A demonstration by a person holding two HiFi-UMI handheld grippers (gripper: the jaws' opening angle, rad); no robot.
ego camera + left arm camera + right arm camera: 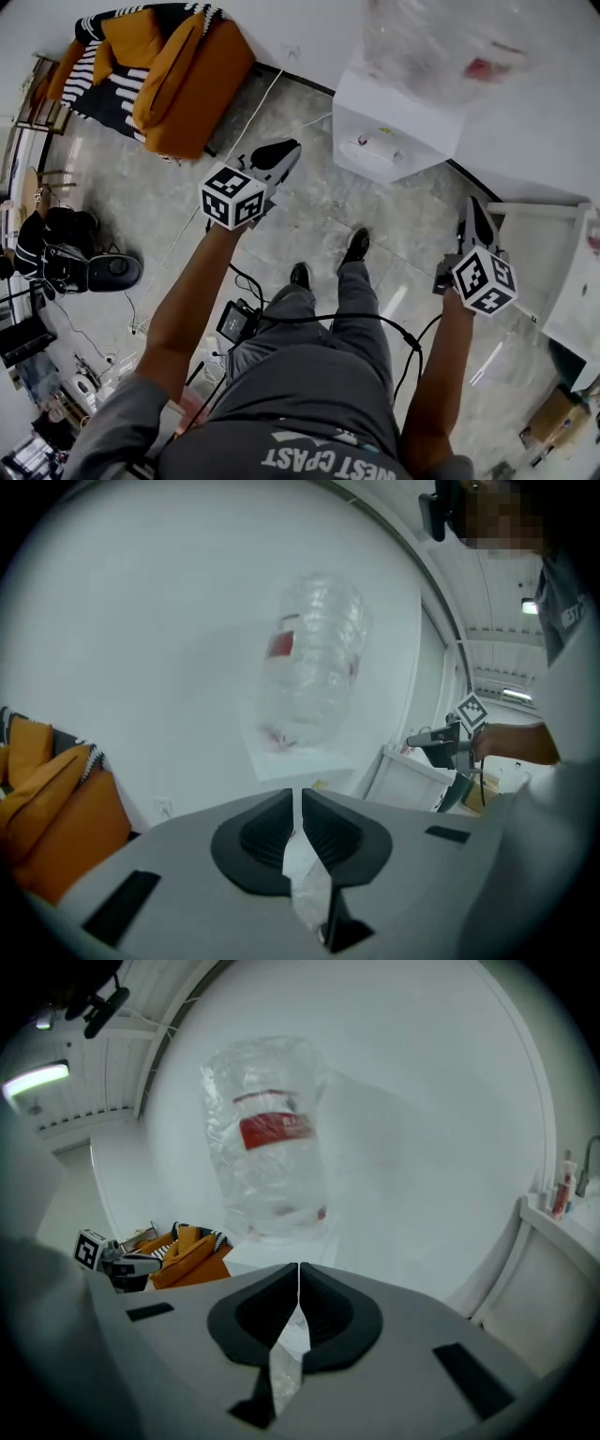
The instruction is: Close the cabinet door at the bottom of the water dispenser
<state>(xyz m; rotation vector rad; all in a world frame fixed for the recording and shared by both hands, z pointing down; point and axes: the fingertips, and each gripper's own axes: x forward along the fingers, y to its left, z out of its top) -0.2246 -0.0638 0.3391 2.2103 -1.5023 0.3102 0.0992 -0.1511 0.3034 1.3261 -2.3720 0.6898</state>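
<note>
Grey T-shirt [309,436] with white lettering, grey trousers [361,300], black shoes [356,246], black cables [412,338] trailing

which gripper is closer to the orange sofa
Left. In the head view the left gripper is held up just right of the orange sofa; the right gripper is across the person's legs, past the water dispenser.

left gripper [284,152]: fingers slightly apart, empty; right gripper [476,214]: fingers together; arms outstretched.
</note>
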